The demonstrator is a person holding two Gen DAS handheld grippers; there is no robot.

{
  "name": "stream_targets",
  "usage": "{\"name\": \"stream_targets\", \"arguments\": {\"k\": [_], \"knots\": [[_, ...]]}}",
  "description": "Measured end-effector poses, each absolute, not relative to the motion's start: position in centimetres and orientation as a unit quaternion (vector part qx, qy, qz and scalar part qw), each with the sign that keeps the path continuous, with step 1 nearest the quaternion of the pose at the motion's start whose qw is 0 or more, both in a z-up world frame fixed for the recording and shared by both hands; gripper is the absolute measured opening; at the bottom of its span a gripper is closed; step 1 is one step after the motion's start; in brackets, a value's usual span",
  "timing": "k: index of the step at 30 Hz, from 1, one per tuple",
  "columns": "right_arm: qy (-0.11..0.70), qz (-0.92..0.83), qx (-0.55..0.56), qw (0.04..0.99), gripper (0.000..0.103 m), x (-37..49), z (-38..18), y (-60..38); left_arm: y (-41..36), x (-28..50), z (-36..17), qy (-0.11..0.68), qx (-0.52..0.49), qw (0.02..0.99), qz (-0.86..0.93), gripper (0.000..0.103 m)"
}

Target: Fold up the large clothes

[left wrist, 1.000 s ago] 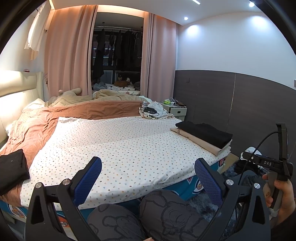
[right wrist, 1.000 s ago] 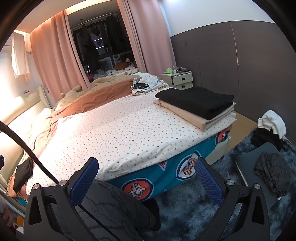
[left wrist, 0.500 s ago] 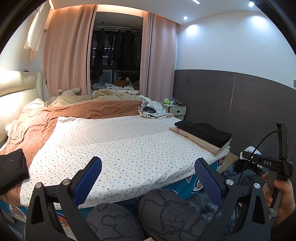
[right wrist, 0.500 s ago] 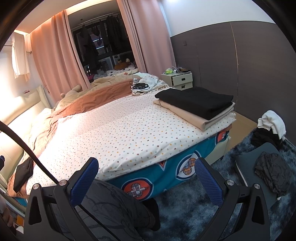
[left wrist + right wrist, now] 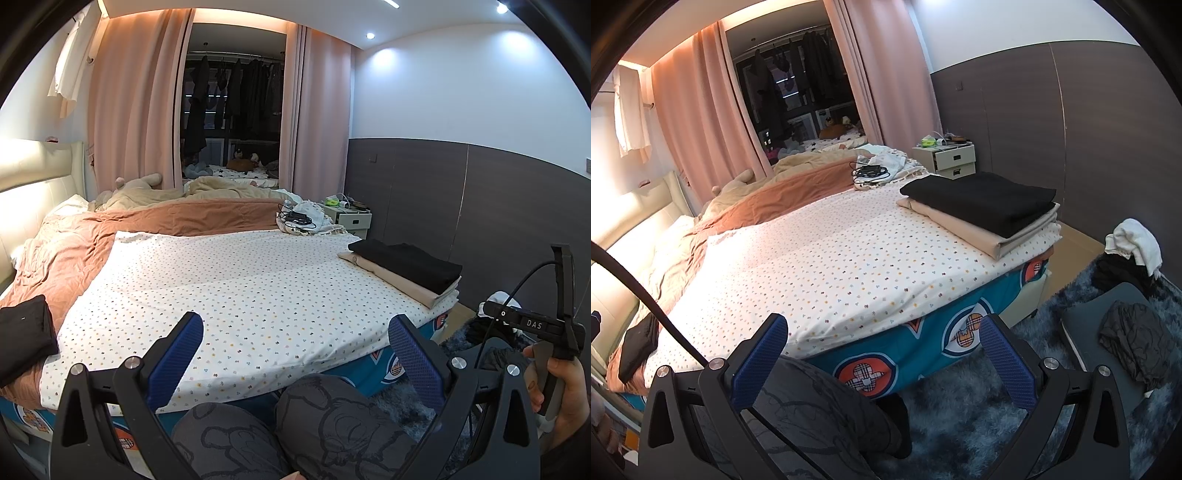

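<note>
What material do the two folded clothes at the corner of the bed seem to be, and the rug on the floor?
Black folded garment: matte woven or knit fabric, likely cotton; no sheen, crisp flat folds. Beige folded garment beneath it: smooth, thin cloth, faint sheen; fibre uncertain. Rug: long shaggy pile in mottled grey-blue, probably synthetic; tufts visibly stand up.

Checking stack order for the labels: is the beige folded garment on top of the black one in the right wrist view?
No. The black folded garment lies on top of the beige folded garment at the bed's corner.
</note>
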State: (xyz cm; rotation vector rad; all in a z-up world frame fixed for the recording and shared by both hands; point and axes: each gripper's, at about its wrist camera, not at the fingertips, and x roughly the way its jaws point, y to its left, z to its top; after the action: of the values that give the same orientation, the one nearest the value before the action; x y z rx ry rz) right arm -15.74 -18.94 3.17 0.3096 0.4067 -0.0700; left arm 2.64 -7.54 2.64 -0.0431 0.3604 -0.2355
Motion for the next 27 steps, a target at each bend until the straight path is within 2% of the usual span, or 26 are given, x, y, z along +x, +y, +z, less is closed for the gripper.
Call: {"name": "stream_targets", "arguments": {"k": [27], "knots": [[0.196,-0.026,0.158,0.967,0.103,-17.6,3.5,-19.3,-6.5,1.1,3.7,0.166,-0.036,0.979,-0.113,0.102]]}}
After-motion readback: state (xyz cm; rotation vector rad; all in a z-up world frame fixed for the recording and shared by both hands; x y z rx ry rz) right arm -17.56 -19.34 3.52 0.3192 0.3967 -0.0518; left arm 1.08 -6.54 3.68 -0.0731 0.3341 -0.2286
